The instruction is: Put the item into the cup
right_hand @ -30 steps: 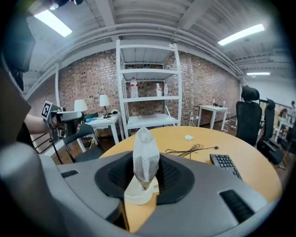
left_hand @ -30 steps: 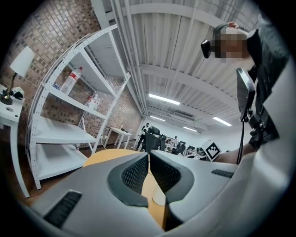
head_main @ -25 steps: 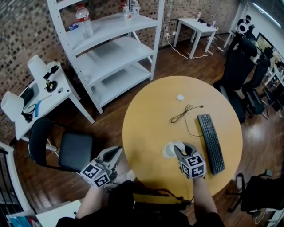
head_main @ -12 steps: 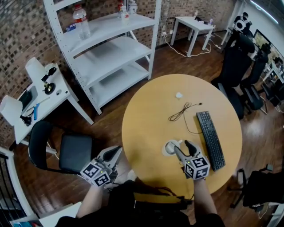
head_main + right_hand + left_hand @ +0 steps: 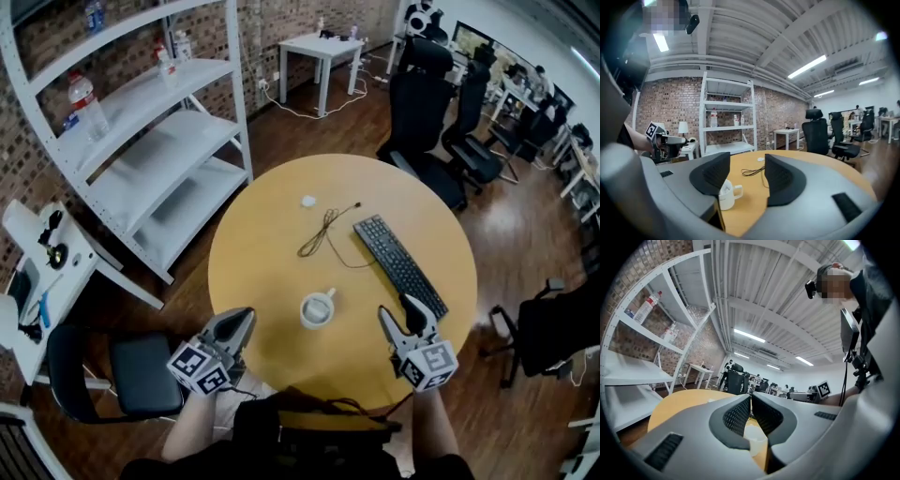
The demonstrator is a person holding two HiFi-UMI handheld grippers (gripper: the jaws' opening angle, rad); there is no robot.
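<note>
A white cup (image 5: 317, 308) stands on the round yellow table (image 5: 272, 262), its handle pointing away from me, with a pale item lying inside it. In the right gripper view the cup (image 5: 726, 193) shows low, behind the left jaw. My right gripper (image 5: 401, 315) hovers to the right of the cup, apart from it. Its jaws stand wide and are closing slightly, with nothing between them (image 5: 745, 176). My left gripper (image 5: 234, 328) is at the table's front left edge, shut and empty (image 5: 751, 413).
A black keyboard (image 5: 398, 265) lies right of the cup, just beyond the right gripper. A dark cable (image 5: 323, 230) and a small white object (image 5: 308, 201) lie farther back. White shelving (image 5: 141, 141) stands at the left, office chairs (image 5: 422, 94) behind the table.
The right gripper was over the cup with its jaws narrow. It opened and drew back to the right, away from the cup. The head view has swung round. The left gripper kept still.
</note>
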